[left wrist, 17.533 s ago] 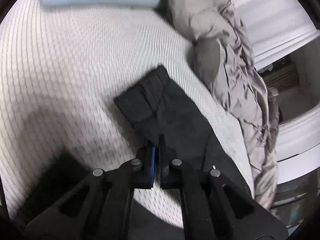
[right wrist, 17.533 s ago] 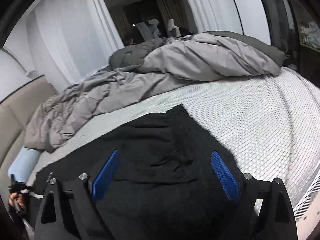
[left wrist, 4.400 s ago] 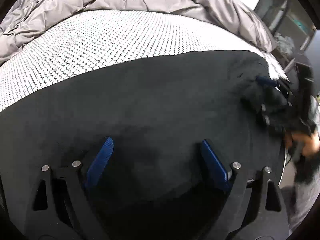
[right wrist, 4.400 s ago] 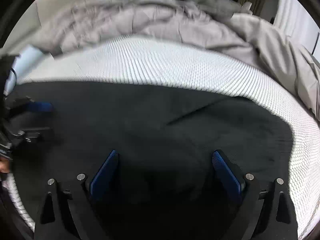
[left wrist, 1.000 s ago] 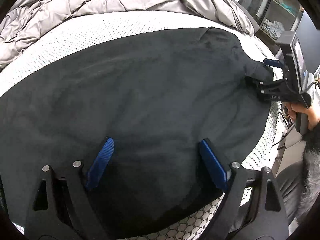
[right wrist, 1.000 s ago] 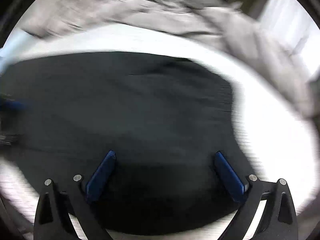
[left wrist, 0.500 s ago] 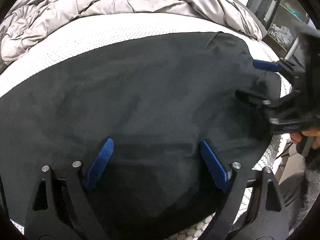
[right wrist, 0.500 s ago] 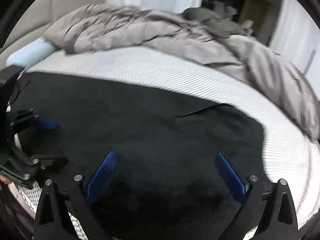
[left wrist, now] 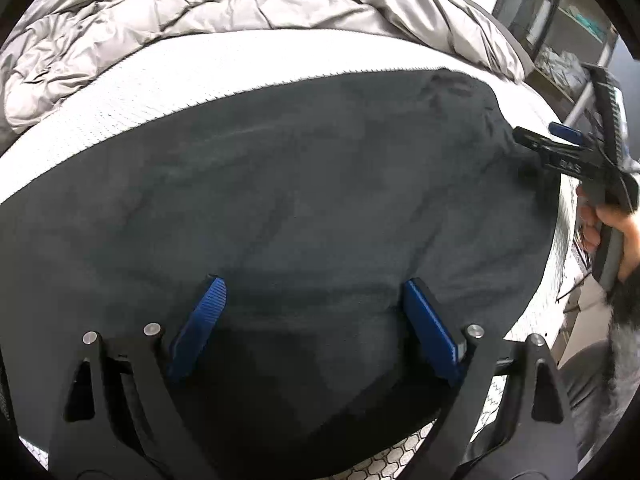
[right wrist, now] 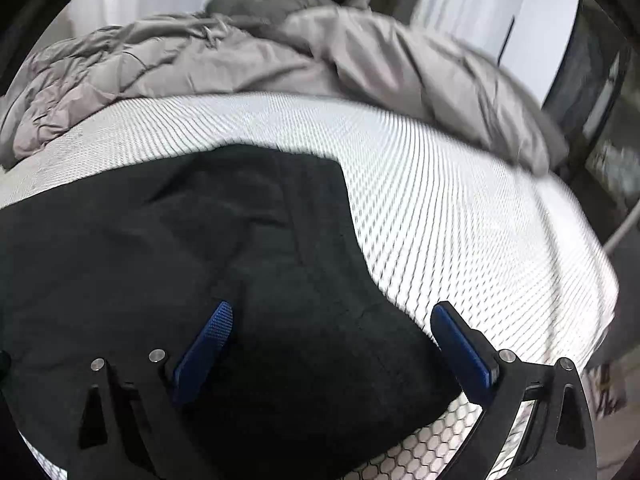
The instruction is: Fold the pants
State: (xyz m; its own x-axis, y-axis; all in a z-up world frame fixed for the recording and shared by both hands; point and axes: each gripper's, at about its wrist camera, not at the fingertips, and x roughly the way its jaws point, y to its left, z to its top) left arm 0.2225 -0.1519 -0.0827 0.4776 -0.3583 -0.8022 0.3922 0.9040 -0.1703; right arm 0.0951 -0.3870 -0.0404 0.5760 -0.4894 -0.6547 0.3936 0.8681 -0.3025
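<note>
The black pants [left wrist: 312, 200] are lying spread flat on the bed [left wrist: 200, 76], directly beneath and ahead of the left hand-held gripper [left wrist: 316, 324]. The fabric is showing soft creases. In the right wrist view, the pants [right wrist: 200, 264] are running under the right hand-held gripper [right wrist: 332, 340], their edge ending just right of it.

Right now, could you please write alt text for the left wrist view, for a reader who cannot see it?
Black pants lie spread flat on a white patterned mattress, seen past the open left gripper with blue pads. At the right edge, the right gripper, held in a hand, hovers by the pants' end; a rumpled grey duvet lies behind.
</note>
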